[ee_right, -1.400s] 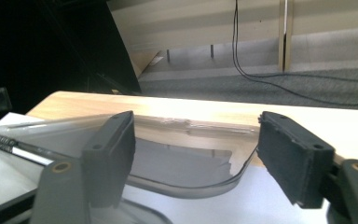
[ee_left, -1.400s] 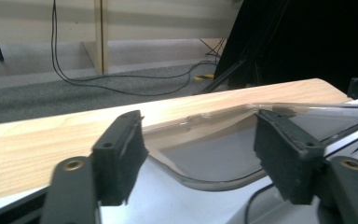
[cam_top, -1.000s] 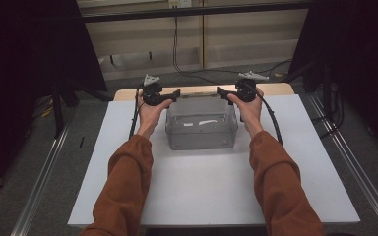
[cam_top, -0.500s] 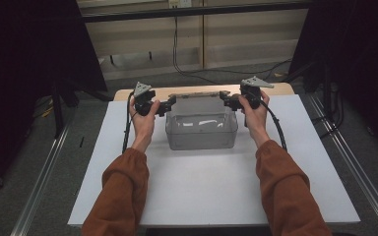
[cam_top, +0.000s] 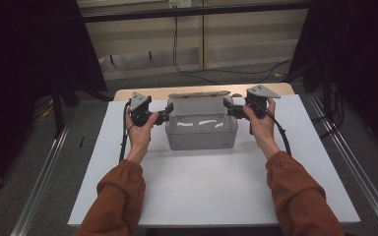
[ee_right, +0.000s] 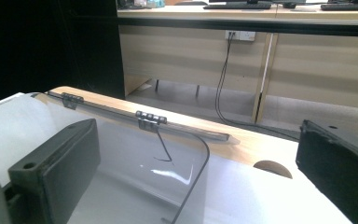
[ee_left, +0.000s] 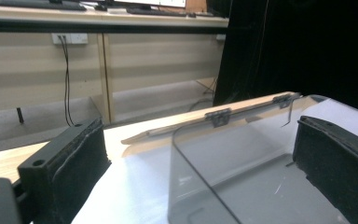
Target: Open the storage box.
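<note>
I see a clear plastic box [cam_top: 202,130] sitting on the white surface [cam_top: 211,187], toward its far edge at 12 o'clock from me, with its hinged lid [cam_top: 199,104] standing open and upright at the back. My left tool [cam_top: 166,113] is at the box's 9 o'clock end and my right tool [cam_top: 228,109] at its 3 o'clock end. In the left gripper view the jaws are spread, with the box's end wall [ee_left: 214,177] between them and not pinched. In the right gripper view the jaws are likewise spread, straddling the box's other end wall [ee_right: 186,186]. Both views show the lid's hinges [ee_right: 150,119] along the back edge.
</note>
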